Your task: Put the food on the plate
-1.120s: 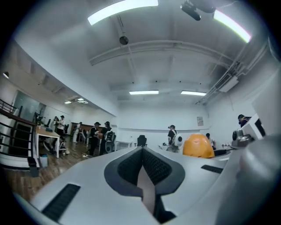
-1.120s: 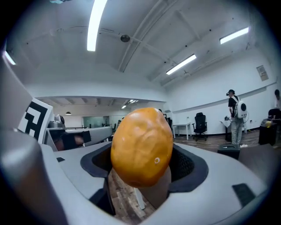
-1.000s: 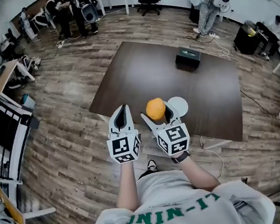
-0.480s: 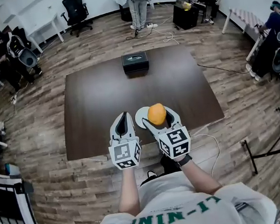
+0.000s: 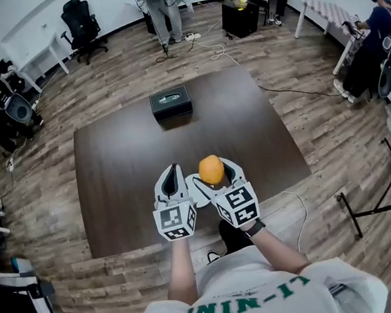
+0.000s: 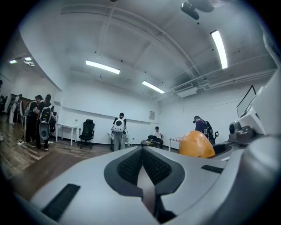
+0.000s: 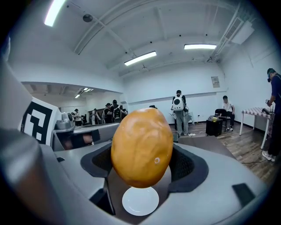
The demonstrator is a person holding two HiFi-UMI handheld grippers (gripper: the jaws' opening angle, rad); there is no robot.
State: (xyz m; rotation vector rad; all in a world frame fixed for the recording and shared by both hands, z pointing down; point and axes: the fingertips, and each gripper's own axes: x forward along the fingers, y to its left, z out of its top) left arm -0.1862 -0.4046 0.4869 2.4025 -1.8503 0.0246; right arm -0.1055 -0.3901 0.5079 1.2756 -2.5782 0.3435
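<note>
An orange-yellow fruit point(image 5: 211, 168) sits clamped between the two pads of my right gripper point(image 5: 215, 178), held up above the near part of the dark brown table point(image 5: 127, 166). The right gripper view shows the fruit point(image 7: 141, 140) filling the right gripper point(image 7: 141, 158), with the small white plate point(image 7: 140, 201) directly below it on the table. In the head view only a sliver of the plate point(image 5: 196, 192) shows between the two grippers. My left gripper point(image 5: 171, 172) hangs just left of the fruit, its left gripper point(image 6: 142, 154) pads pressed together and empty. The fruit point(image 6: 196, 144) appears to its right.
A black box point(image 5: 170, 102) stands at the table's far side. Around the table are wooden floor, a cable point(image 5: 295, 208) by the near right corner, office chairs point(image 5: 80, 18) and several people at the room's edges.
The head view has swung, so the table now lies squarer in front. The plate has slid from beside the right gripper to beneath both grippers. The fruit stays gripped.
</note>
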